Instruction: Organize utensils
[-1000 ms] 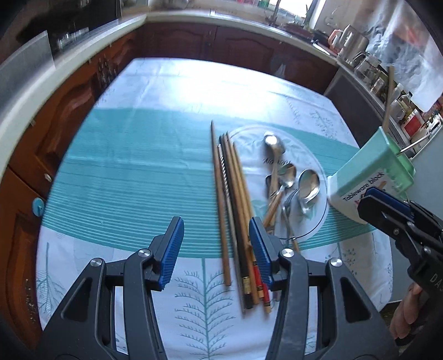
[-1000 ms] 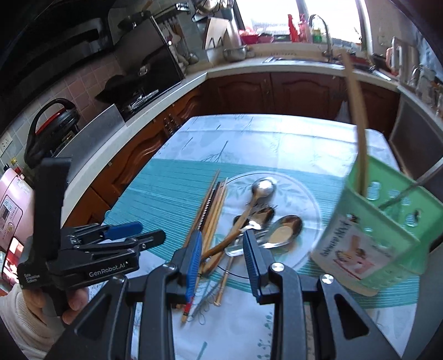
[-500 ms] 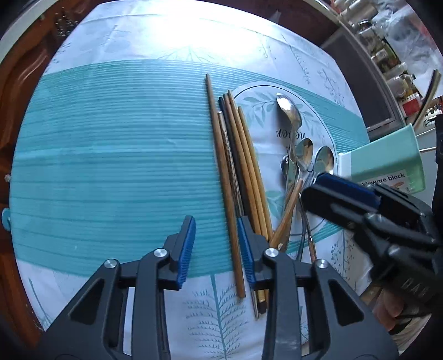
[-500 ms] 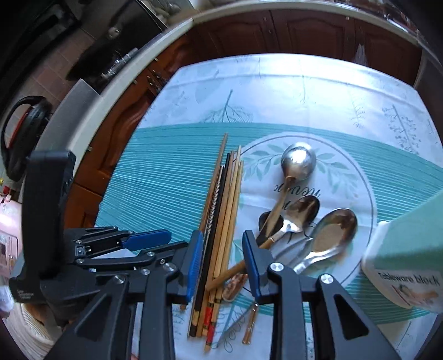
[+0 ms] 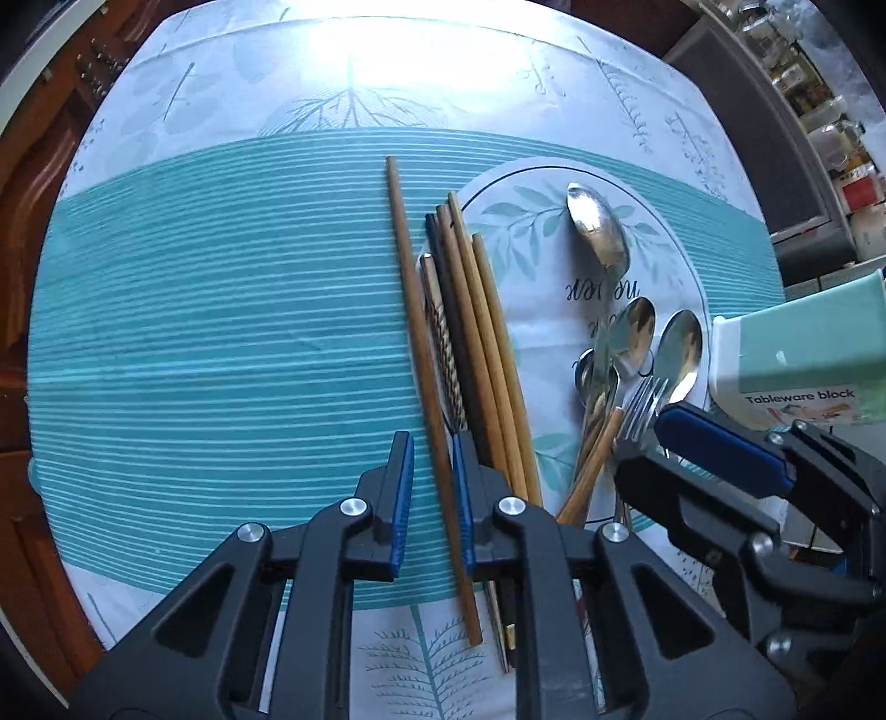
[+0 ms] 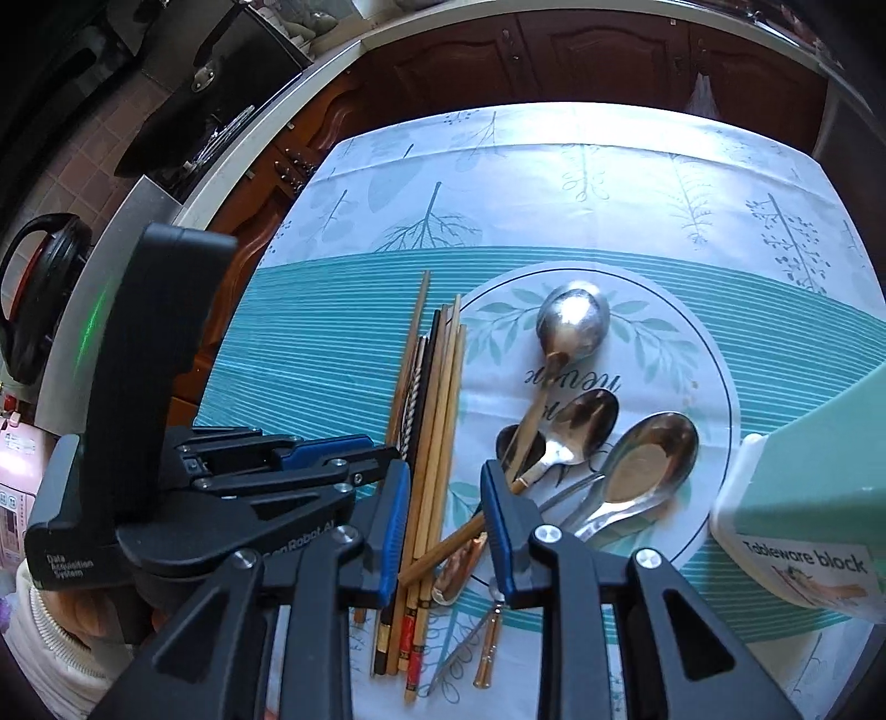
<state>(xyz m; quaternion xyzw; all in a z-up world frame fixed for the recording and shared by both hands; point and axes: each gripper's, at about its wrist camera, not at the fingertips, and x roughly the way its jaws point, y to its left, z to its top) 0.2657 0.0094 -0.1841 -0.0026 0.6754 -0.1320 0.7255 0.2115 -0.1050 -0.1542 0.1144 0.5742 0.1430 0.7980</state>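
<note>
Several chopsticks [image 5: 476, 343] lie side by side on the teal tablecloth, and one long brown chopstick [image 5: 412, 310] lies at their left. My left gripper [image 5: 432, 498] is low over the table, open, its jaws narrow on either side of that brown chopstick. Spoons [image 5: 631, 338] and a fork [image 5: 642, 399] lie on the cloth's round leaf print. My right gripper [image 6: 446, 526] hangs open above the chopsticks' [image 6: 437, 415] near ends and a wooden-handled spoon [image 6: 573, 327]. It also shows at the right of the left wrist view as the right gripper [image 5: 642, 448]. The green tableware holder [image 6: 803, 498] stands at the right.
The tablecloth [image 6: 554, 166] hangs over the table's edges, and dark wooden cabinets [image 6: 581, 50] stand beyond them. A stove and countertop [image 6: 232, 111] run along the left. A sleeved hand [image 6: 39, 609] holds the left gripper [image 6: 382, 450]. Jars [image 5: 819, 111] crowd the far right.
Both grippers have dropped closer to the table. The left gripper's jaws have narrowed and now straddle the long brown chopstick. The right gripper has moved in over the chopsticks' near ends.
</note>
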